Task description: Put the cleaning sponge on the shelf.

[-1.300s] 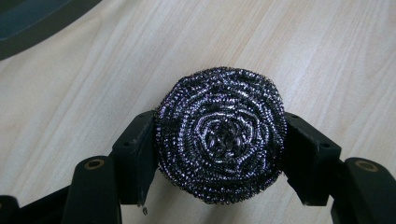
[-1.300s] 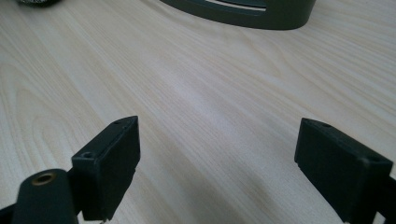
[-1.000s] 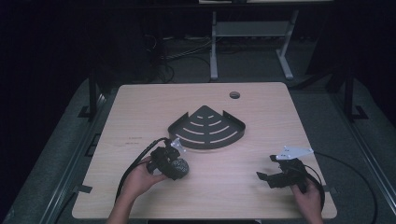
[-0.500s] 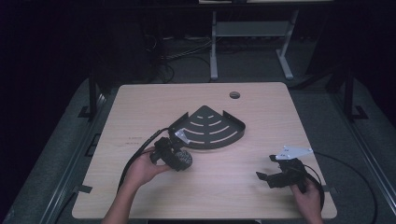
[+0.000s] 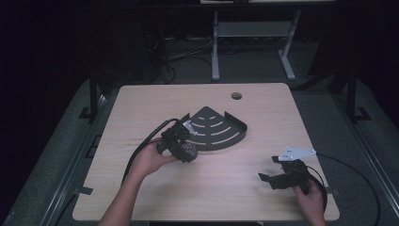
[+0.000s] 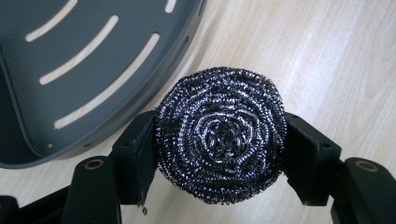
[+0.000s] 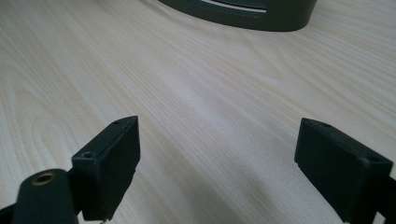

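Wooden table (image 5: 263,197), scourer (image 6: 220,134) between fingers (image 6: 133,158)

table (image 5: 155,106): light wood, round hole (image 5: 236,96) | behind: white frame (image 5: 254,33), possibly desk legs

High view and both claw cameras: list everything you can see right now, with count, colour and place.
steel wool scourer: one, dark metallic, clamped between the left claw's jaws, just off the tray's curved edge.
corner tray: one, dark grey, fan-shaped with curved slots, at the table's middle.
table: one, light wood, with a round cable hole near its far edge.
desk frame: one, pale, on the floor beyond the table.
left claw: one, black, shut on the scourer, beside the tray's near left.
right claw: one, black, jaws apart with nothing between them, low over the table's near right.
hands: two, one on each claw.
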The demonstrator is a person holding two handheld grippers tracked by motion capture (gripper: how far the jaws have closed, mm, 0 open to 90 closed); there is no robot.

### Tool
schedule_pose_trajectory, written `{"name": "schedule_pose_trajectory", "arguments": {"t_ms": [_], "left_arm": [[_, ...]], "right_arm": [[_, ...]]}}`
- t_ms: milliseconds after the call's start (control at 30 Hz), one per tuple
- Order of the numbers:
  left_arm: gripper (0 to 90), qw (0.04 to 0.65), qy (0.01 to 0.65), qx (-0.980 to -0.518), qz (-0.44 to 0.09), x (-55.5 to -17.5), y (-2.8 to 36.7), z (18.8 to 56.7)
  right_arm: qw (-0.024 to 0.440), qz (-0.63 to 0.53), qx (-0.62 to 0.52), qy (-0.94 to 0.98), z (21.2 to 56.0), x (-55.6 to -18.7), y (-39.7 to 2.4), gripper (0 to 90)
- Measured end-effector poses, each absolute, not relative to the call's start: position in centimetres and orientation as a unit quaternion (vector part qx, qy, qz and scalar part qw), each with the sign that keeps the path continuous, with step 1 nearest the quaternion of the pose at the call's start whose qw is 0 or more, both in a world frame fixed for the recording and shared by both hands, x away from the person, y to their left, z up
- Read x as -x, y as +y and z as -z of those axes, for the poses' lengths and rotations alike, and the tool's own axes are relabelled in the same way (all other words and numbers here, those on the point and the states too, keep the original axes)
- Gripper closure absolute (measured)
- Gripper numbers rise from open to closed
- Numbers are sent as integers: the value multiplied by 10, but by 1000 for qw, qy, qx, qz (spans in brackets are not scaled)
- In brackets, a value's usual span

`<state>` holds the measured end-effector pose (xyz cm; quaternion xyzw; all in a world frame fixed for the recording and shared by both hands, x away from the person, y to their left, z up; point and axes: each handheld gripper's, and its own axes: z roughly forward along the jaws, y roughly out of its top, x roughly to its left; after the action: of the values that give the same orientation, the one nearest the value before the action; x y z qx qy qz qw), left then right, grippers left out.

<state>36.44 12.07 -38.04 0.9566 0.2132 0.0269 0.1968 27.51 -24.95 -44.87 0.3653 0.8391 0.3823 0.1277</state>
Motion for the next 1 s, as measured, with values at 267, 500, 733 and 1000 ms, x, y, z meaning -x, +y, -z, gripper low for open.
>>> {"name": "schedule_pose_trajectory", "arguments": {"t_ms": [267, 500, 733, 1000], "left_arm": [[336, 197, 214, -956, -25, -374, 116, 377], [336, 198, 213, -956, -27, -383, 112, 374], [336, 195, 215, -956, -29, -393, 107, 371], [336, 192, 221, -956, -28, -403, 105, 371]], "right_arm": [[128, -383, -365, 839, 449, -276, -250, 139], [126, -382, -364, 840, 449, -276, -250, 138], [126, -382, -365, 840, 449, -276, -250, 138], [126, -382, -364, 840, 449, -276, -250, 138]]}}
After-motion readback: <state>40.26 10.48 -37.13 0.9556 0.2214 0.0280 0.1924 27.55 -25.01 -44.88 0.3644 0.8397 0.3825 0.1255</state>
